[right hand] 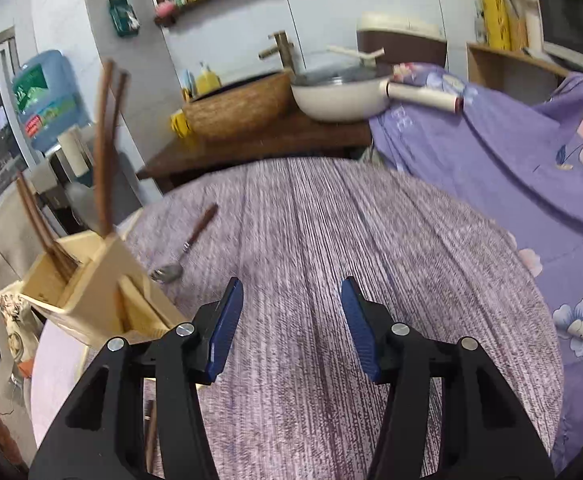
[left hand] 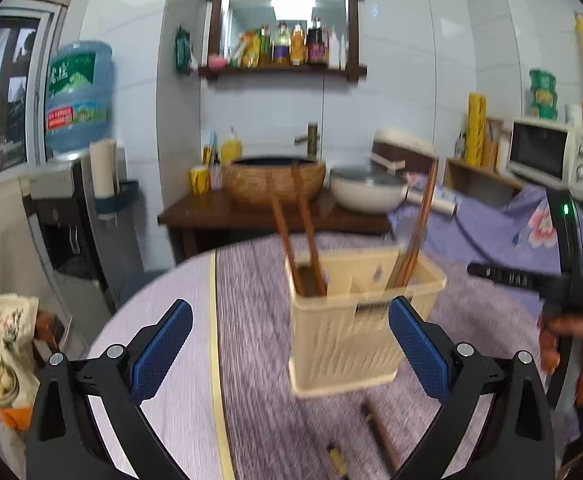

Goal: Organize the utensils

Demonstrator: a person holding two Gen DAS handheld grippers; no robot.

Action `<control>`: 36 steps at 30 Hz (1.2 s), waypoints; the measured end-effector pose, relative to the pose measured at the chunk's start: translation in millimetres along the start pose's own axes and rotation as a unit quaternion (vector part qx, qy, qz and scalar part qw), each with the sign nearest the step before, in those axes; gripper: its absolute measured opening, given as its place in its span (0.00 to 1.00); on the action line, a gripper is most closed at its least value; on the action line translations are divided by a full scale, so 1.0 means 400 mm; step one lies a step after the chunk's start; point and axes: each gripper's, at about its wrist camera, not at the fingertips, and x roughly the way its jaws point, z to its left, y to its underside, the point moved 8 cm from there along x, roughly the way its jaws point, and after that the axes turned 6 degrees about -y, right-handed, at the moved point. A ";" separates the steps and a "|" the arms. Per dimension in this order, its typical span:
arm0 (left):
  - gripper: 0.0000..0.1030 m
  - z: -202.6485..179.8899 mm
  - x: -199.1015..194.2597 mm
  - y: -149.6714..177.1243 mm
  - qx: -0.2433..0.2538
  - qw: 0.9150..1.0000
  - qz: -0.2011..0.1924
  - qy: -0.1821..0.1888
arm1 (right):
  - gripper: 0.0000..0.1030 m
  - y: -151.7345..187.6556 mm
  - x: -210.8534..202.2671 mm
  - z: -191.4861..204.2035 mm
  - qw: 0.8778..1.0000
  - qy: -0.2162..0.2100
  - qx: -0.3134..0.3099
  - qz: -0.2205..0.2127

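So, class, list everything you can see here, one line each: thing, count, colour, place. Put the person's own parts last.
utensil holder: one, cream, on the table.
chopsticks: two pairs, brown, upright in the utensil holder, in separate compartments.
spoon: one, metal bowl with brown handle, lying on the table beside the utensil holder.
table: one, purple streaked top.
pan: one, white, on the wooden counter.
basin: one, woven brown, on the wooden counter.
water bottle: one, blue, by the window.
microwave: one, white, far right.
left tool: blue pads, open, nothing held.
right tool: blue pads, open, empty.
hand: one, gripping the right tool's handle.
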 end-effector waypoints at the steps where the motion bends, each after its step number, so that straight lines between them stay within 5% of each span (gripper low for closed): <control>1: 0.94 0.003 0.013 0.028 0.000 1.000 0.015 -0.001 | 0.50 0.004 0.025 -0.004 1.000 0.000 -0.004 0.009; 11: 0.94 0.056 0.139 0.229 -0.087 0.986 0.141 0.031 | 0.50 -0.061 0.275 0.026 0.996 -0.056 -0.028 0.061; 18: 0.94 0.075 0.169 0.229 -0.093 0.990 0.109 0.008 | 0.49 -0.130 0.470 0.161 0.985 -0.085 -0.112 0.095; 25: 0.94 0.120 0.163 0.235 -0.120 0.988 0.093 -0.014 | 0.35 -0.161 0.665 0.281 0.972 -0.102 -0.146 0.153; 28: 0.94 0.126 0.150 0.230 -0.130 0.988 0.083 -0.011 | 0.26 -0.161 0.703 0.325 0.967 -0.105 -0.166 0.162; 36: 0.94 0.100 0.136 0.223 -0.119 0.990 0.074 0.005 | 0.21 -0.157 0.760 0.374 0.958 -0.091 -0.196 0.186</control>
